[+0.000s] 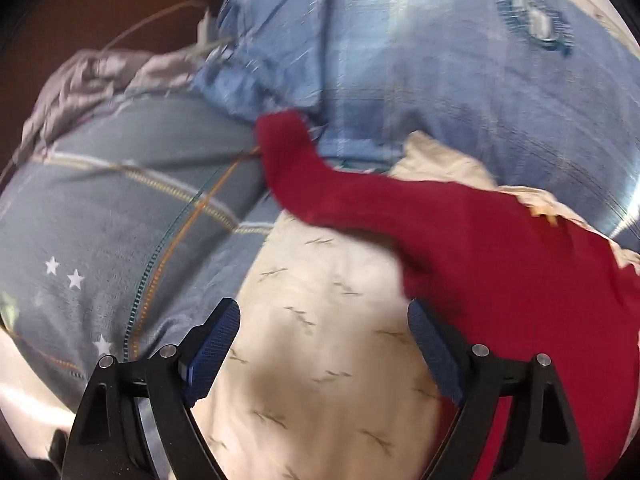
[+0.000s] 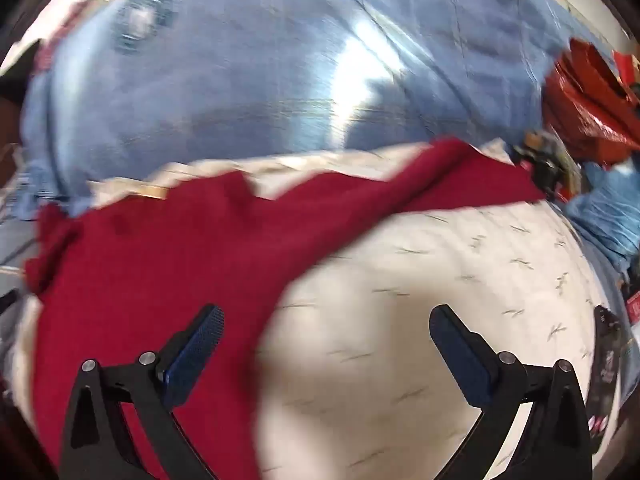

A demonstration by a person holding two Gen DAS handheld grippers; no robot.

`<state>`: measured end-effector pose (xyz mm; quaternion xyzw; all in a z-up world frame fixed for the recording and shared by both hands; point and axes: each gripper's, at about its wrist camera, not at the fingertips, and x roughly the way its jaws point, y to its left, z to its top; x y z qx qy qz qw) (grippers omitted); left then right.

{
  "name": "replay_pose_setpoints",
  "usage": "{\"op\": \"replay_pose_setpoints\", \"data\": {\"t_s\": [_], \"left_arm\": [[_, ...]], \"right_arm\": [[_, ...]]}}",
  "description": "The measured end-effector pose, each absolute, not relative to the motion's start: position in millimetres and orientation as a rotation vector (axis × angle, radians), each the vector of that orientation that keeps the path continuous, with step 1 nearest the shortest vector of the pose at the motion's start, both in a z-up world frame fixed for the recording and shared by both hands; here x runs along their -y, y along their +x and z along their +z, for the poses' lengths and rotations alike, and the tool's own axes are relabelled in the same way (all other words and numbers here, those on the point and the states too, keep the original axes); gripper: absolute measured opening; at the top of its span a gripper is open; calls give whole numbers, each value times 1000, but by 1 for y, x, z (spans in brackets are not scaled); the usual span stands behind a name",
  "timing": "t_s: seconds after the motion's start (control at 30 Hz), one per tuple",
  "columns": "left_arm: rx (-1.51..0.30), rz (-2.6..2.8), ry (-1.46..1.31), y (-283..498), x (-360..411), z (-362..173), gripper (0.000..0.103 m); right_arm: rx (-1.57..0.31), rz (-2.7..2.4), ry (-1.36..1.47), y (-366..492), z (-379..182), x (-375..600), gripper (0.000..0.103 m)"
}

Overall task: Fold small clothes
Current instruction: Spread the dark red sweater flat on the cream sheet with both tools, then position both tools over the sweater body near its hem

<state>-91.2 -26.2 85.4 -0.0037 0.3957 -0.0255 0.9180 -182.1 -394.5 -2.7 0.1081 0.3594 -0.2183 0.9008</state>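
The left tongs point(image 1: 324, 320) are wide apart with nothing between them. They hang over a white cloth point(image 1: 320, 360) with small grey marks. The red top point(image 1: 500, 248) lies spread on that cloth, just beside the right-hand finger, with one sleeve reaching up and to the left.

The right tongs point(image 2: 326, 322) are also wide apart and hold nothing. Here the red top point(image 2: 160, 260) lies under the left-hand finger and the white cloth point(image 2: 440, 280) under the other. Behind both is a blue blanket point(image 2: 240, 80). Everything looks blurry.
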Motion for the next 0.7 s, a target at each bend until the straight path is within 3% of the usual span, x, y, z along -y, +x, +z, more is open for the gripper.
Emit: {"op": "replay_pose_setpoints", "data": {"t_s": [0.23,0.7], "left_arm": [[-798,-161,28,-140,58,101,86],[-809,-233,87,-153,87,116,86]], "right_arm": [[-742,-410,115,-161,13,314,103],[-726,-409,49,-144,14,277,103]]}}
